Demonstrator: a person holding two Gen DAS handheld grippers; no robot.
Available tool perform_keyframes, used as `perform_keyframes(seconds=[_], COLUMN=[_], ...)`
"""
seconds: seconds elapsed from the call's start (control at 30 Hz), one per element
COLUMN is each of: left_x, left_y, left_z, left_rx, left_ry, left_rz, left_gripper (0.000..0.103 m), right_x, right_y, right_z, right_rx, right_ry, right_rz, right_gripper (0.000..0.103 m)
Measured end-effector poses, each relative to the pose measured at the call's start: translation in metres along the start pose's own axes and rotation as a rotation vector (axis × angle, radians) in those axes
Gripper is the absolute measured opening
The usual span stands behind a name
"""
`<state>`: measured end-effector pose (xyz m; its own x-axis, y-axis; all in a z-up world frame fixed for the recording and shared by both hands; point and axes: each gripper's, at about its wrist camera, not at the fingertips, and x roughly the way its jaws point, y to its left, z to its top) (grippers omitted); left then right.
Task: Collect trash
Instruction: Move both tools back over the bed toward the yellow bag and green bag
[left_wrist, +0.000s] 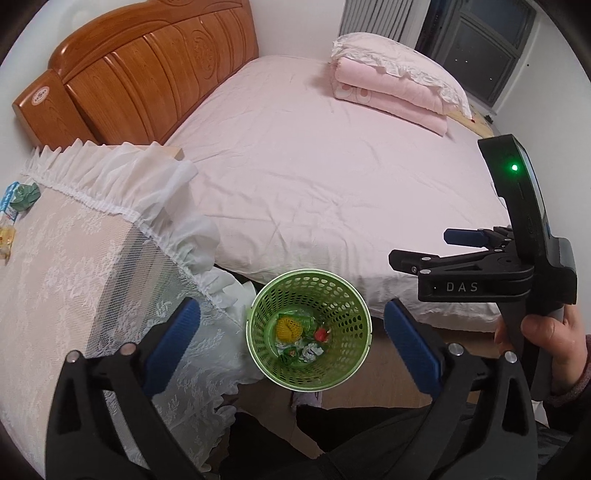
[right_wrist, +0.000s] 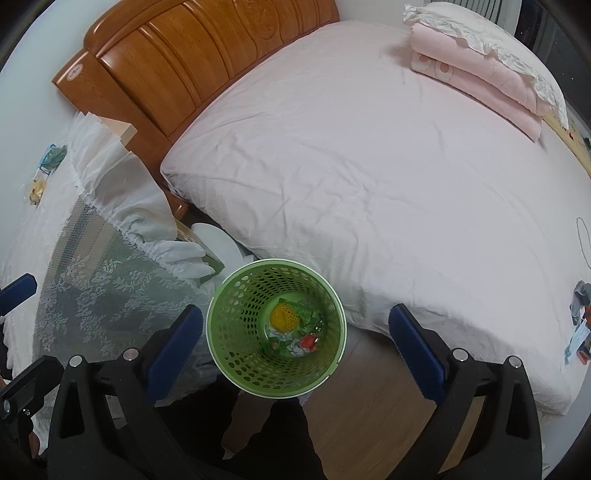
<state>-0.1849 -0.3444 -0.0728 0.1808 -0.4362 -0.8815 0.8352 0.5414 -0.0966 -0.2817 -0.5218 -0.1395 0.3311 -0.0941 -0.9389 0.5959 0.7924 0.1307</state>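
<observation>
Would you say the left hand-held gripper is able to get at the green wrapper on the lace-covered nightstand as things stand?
Probably yes: the left hand-held gripper is open and empty, and the green wrapper lies uncovered on the nightstand.

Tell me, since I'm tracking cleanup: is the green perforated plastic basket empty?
Not empty. The green perforated plastic basket stands upright with crumpled wrappers at its bottom.
</observation>
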Motion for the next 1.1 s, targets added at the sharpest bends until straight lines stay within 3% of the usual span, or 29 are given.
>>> perform_keyframes(seconds=[0.37, 0.67, 0.9, 1.0, 1.1], left_x=[-0.059, -0.087, -0.085, -0.072, -0.054], left_y=[0.081, 0.162, 0.262, 0.309, 0.358], left_z=[-0.011, -0.030, -0.018, -0.005, 0.008], left_rx=[-0.189, -0.325, -0.440, -0.461, -0.500], left_ry=[-0.114, -0.140, -0.165, -0.163, -0.144], left_rz=[0.200, 0.359, 0.473, 0.542, 0.560], left_gripper=[0.095, 0.095, 0.095, 0.095, 0.095], right_x=[-0.022, -0.022, -0.018, -0.013, -0.004], right_y=[0.071, 0.147, 0.209, 0.239, 0.269], right_z=[0.020, 0.039, 0.058, 0.070, 0.085], right_rx=[-0.141, -0.242, -0.312, -0.322, -0.319], right_ry=[-0.069, -0.072, -0.081, -0.084, -0.076], right_rz=[0.112, 0.184, 0.214, 0.227, 0.239], right_gripper=[0.100, 0.100, 0.100, 0.100, 0.100])
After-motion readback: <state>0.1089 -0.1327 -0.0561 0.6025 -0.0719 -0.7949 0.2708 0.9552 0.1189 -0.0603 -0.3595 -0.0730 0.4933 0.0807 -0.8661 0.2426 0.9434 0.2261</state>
